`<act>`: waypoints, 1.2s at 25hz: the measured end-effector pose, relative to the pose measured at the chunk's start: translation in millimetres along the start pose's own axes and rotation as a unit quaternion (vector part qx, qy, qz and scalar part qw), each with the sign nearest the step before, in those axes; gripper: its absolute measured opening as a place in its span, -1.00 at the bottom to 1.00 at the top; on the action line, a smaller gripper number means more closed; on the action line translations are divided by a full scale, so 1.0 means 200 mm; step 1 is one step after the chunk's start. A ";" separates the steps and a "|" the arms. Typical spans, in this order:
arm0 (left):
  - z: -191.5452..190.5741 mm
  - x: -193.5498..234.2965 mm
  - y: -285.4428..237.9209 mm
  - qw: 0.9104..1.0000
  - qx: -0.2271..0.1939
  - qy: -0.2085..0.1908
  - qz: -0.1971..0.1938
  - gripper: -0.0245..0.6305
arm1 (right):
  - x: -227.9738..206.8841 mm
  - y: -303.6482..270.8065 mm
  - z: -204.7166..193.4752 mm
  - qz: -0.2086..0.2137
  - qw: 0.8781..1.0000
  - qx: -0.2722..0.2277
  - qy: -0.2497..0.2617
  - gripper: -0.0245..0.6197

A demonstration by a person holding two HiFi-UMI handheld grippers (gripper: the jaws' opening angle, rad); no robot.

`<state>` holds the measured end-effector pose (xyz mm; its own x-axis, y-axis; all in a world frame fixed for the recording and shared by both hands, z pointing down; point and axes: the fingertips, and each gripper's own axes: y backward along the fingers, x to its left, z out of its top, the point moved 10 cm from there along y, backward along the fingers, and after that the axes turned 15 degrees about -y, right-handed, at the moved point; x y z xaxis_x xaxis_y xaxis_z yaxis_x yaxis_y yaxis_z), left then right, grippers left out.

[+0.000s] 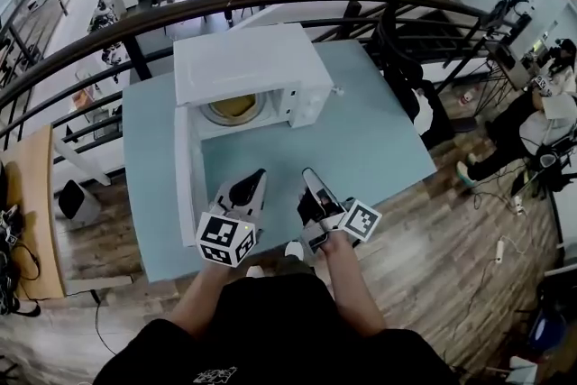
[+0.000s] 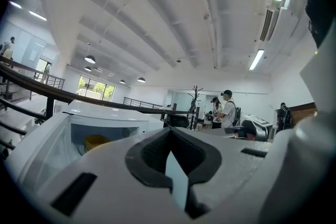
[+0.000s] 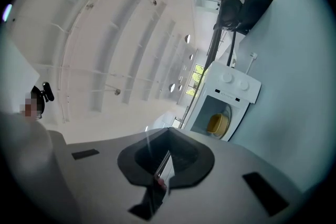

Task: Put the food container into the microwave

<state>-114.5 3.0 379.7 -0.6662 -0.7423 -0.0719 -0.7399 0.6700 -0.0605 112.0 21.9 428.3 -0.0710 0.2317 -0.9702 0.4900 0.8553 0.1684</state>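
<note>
**Smooth casings and matt surfaces being shown**

The microwave is being seen in smooth white casing with a faint sheen, and the yellow food container inside it is being shown as smooth, its material not being made out. The table is being presented with a matt pale blue-grey top, the floor as wood-grain planks, and the railing as dark smooth metal. The left gripper and right gripper are being shown in matt white plastic, with matt black pads.
</note>
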 end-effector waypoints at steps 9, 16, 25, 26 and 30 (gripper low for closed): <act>0.09 -0.09 -0.03 1.000 -0.018 -0.005 -0.013 -0.90 | 0.14 0.06 0.05 -0.007 0.999 -0.003 0.052 -0.90; 0.16 -0.12 -0.01 1.000 -0.003 -0.012 0.023 -0.90 | 0.30 0.10 0.15 -0.039 0.982 0.017 0.183 -0.90; 0.25 -0.17 0.03 0.996 -0.011 -0.026 0.080 -0.90 | 0.46 0.18 0.27 -0.059 0.945 0.024 0.320 -0.90; 0.26 -0.18 0.03 0.996 -0.011 -0.027 0.084 -0.90 | 0.47 0.19 0.28 -0.059 0.943 0.027 0.326 -0.90; 0.29 -0.21 0.03 0.995 -0.008 -0.028 0.095 -0.90 | 0.48 0.21 0.31 -0.056 0.942 0.039 0.329 -0.90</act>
<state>-84.5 39.2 325.4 -0.7878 -0.6008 -0.1355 -0.6036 0.7969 -0.0240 179.4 51.2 331.0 -0.6368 0.4018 -0.6581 0.5080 0.8607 0.0339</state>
